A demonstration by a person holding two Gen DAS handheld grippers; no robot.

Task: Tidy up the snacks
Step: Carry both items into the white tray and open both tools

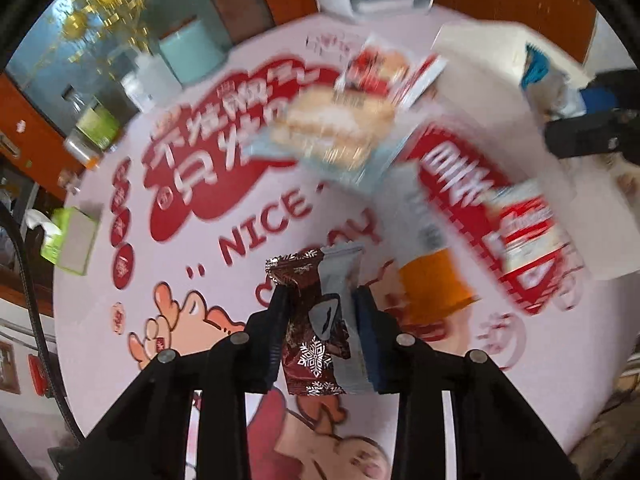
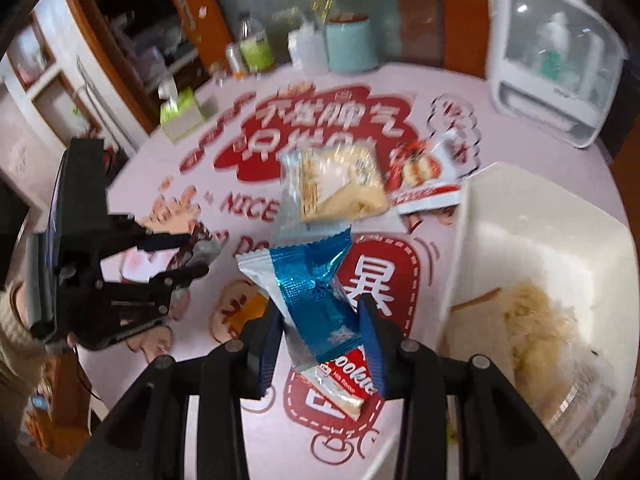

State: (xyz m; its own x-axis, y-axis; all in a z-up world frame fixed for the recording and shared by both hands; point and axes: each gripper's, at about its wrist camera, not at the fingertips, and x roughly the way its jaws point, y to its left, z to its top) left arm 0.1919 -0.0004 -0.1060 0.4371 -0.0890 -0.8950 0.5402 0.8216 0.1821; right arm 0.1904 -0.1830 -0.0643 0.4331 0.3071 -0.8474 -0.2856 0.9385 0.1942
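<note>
My left gripper [image 1: 322, 300] is shut on a brown snack packet [image 1: 308, 344] with white snowflakes, held above the pink printed tablecloth [image 1: 200, 280]. My right gripper [image 2: 320, 308] is shut on a blue and white cookie packet [image 2: 316, 280], also off the table. In the right wrist view the left gripper [image 2: 196, 254] shows at the left with the brown packet [image 2: 202, 246]. A white bin [image 2: 520, 240] stands just right of the right gripper and holds a pale snack bag [image 2: 540, 320]. A clear-wrapped bread snack [image 2: 340, 180] and a red and white packet [image 2: 424, 176] lie in the middle of the table.
An orange packet [image 1: 432, 288] lies on the cloth near the left gripper. A green tissue box [image 2: 180, 112], a teal canister [image 2: 352, 44], bottles [image 2: 252, 48] and a white appliance [image 2: 552, 60] stand along the far edge. The table is round.
</note>
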